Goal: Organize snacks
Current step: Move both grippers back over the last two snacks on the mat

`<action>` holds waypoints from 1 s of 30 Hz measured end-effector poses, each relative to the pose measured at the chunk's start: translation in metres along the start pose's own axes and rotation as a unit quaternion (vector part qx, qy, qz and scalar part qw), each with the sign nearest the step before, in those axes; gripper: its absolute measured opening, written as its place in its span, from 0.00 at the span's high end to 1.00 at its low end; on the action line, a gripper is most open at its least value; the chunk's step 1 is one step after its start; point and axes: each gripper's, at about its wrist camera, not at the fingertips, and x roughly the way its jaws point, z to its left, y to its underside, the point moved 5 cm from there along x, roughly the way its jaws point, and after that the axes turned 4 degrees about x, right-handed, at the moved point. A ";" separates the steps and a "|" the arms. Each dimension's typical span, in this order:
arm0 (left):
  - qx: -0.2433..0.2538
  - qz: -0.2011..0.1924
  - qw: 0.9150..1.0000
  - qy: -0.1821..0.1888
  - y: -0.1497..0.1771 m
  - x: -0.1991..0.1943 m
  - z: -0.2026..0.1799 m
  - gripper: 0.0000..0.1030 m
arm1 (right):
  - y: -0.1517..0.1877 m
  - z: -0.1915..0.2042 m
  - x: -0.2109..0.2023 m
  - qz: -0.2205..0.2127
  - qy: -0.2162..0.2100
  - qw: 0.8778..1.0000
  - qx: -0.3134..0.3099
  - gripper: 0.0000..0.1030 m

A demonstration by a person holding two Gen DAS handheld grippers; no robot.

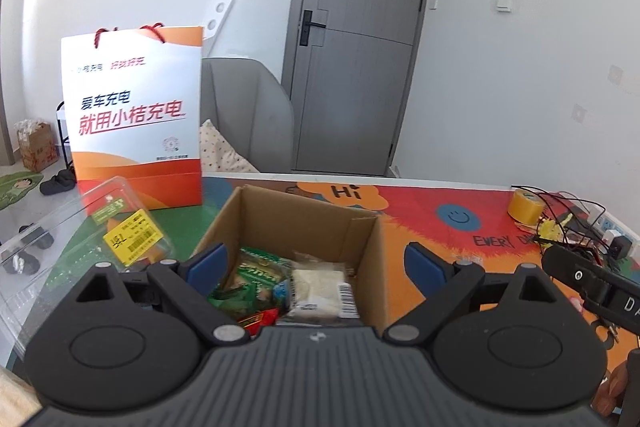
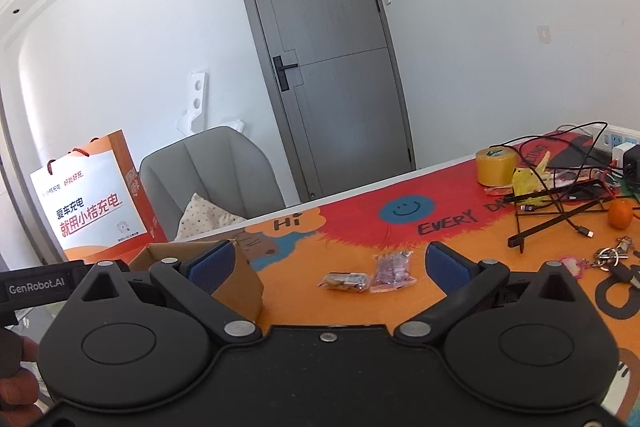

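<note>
An open cardboard box [image 1: 304, 215] stands on the colourful table mat and holds a green snack pack [image 1: 256, 275], a white wrapped snack [image 1: 318, 291] and a red packet [image 1: 260, 321]. My left gripper [image 1: 316, 261] is open and empty, hovering just above the box's near side. In the right wrist view the box [image 2: 236, 279] is at the left. Two small clear snack packets lie on the mat, a brown one [image 2: 344, 281] and a pink one [image 2: 394, 271]. My right gripper [image 2: 330, 265] is open and empty, above and just short of them.
An orange-and-white paper bag [image 1: 136, 115] stands behind the box at the left. A clear plastic container [image 1: 124, 227] with a yellow label lies left of the box. Yellow tape [image 2: 496, 167], tangled cables [image 2: 560, 187], an orange [image 2: 620, 213] and keys [image 2: 612, 255] crowd the right.
</note>
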 end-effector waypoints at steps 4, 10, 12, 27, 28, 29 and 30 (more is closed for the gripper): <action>0.016 0.002 1.000 0.009 0.000 0.003 -0.017 0.08 | -0.002 -0.012 -0.003 -0.005 0.009 1.000 0.004 0.00; 0.034 0.002 0.999 0.025 0.000 0.007 -0.041 0.08 | -0.003 -0.033 -0.006 -0.009 0.024 1.000 0.018 0.00; 0.042 0.003 0.999 0.030 0.000 0.009 -0.049 0.08 | -0.004 -0.040 -0.007 -0.009 0.030 0.999 0.022 0.00; 0.086 0.020 0.995 0.054 0.000 0.039 -0.098 0.09 | -0.006 -0.086 0.003 0.005 0.064 0.997 0.035 0.00; 0.089 0.022 0.994 0.055 -0.001 0.042 -0.101 0.09 | -0.006 -0.089 0.004 0.007 0.065 0.997 0.036 0.00; 0.094 0.023 0.994 0.056 -0.001 0.044 -0.104 0.09 | -0.007 -0.092 0.005 0.009 0.067 0.997 0.038 0.00; 0.100 0.023 0.993 0.056 -0.002 0.047 -0.107 0.09 | -0.008 -0.095 0.007 0.012 0.069 0.997 0.039 0.00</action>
